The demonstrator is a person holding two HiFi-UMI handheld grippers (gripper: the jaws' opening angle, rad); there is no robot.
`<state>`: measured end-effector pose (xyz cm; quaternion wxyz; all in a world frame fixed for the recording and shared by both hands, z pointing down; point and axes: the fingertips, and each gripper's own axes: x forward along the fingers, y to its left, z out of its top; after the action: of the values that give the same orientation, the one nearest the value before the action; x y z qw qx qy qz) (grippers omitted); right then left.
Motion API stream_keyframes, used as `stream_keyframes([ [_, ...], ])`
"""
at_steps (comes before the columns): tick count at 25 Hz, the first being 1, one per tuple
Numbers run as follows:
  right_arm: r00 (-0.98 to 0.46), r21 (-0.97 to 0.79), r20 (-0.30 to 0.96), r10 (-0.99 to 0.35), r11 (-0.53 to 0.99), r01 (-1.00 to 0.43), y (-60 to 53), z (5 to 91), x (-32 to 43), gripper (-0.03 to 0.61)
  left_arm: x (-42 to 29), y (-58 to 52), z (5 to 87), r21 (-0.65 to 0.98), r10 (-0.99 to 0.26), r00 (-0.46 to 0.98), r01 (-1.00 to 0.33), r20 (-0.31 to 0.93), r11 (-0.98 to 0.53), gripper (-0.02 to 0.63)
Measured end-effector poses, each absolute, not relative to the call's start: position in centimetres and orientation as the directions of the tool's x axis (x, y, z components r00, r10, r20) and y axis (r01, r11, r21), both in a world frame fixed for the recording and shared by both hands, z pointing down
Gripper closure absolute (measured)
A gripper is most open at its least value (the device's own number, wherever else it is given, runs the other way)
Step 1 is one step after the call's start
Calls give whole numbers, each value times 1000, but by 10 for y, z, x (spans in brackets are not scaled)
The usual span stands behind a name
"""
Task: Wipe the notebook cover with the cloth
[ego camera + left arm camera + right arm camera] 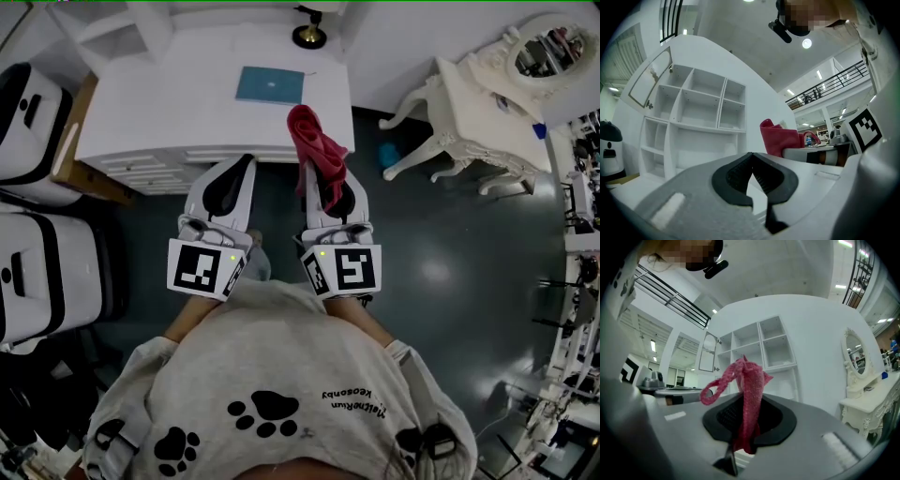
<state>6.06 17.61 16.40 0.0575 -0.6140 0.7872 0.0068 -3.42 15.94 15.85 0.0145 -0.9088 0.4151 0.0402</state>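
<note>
A teal notebook (pixel 270 84) lies flat on the white desk (pixel 187 103), near its back middle. My right gripper (pixel 323 178) is shut on a red cloth (pixel 317 141), which stands up out of the jaws and reaches over the desk's front edge. In the right gripper view the cloth (pixel 749 394) is pinched between the black pads and rises above them. My left gripper (pixel 232 173) hovers beside it in front of the desk, shut with nothing in it (pixel 752 180). The cloth (pixel 780 138) also shows at the right of the left gripper view.
A lamp base (pixel 309 36) stands at the desk's back edge. An ornate white dressing table (pixel 487 103) with an oval mirror (pixel 548 47) stands to the right. White suitcases (pixel 33 187) stand to the left. White wall shelves (pixel 693 112) rise behind the desk.
</note>
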Motion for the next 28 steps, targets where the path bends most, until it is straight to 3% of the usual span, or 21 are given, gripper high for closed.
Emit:
stream_keyframes([
  [11, -161, -44, -106, -981, 167, -985, 72, 162, 48, 531, -48, 47, 156, -2, -704, 704, -707, -92, -707, 615],
  [28, -145, -28, -77, -986, 147, -989, -2, 172, 53, 531, -43, -30, 173, 31, -697, 714, -697, -71, -717, 615],
])
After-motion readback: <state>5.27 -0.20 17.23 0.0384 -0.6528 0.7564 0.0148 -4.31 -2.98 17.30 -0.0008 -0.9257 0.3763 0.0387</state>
